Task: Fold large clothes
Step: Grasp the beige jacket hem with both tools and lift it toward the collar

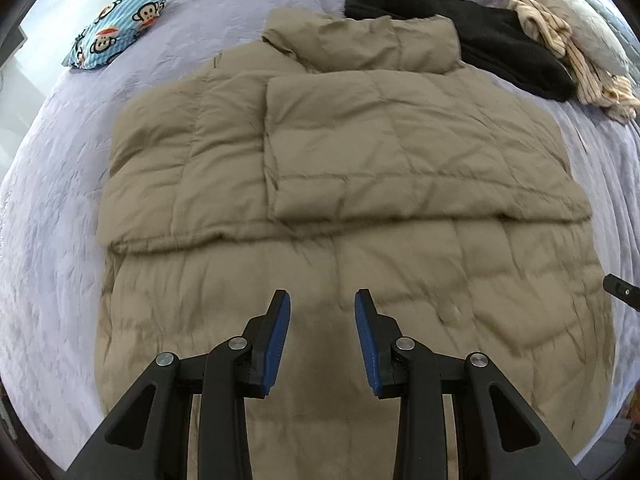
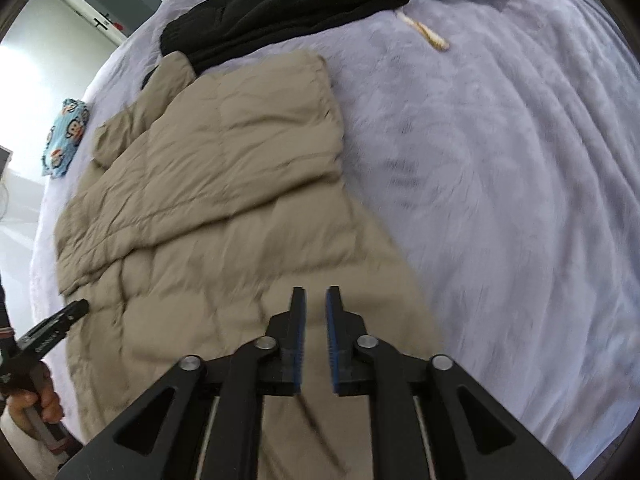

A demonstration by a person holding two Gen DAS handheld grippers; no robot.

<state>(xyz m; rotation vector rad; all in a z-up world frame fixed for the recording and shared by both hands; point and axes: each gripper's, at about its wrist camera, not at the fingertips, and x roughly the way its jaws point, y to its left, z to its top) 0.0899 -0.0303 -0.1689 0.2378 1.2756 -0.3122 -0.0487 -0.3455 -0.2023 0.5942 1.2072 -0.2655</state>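
Left wrist view
Left gripper (image 1: 322, 300): black two-finger tool with blue pads, jaws apart with a clear gap, nothing between them; it hangs above the near part of the jacket.
Jacket (image 1: 344, 168): large khaki quilted puffer jacket, spread flat on the lilac plush bedspread (image 1: 48, 264); both sleeves are folded in over the chest, collar at the far end.
Beyond the collar: black fleece garment (image 1: 472, 44), touching the jacket's far right corner; beside it a beige striped garment (image 1: 576, 64) and a pale grey quilted pillow (image 1: 580, 12).
Far left: blue striped cloth with monkey faces (image 1: 116, 28), well apart from the jacket.

Right wrist view
Right gripper (image 2: 316, 300): same black tool, blue pads standing a narrow way apart, holding nothing; it is over the jacket's near right edge.
Jacket: lies left of centre, bare bedspread to its right.
Left edge: the left gripper's tip, with the person's hand (image 2: 40, 396) on its handle.
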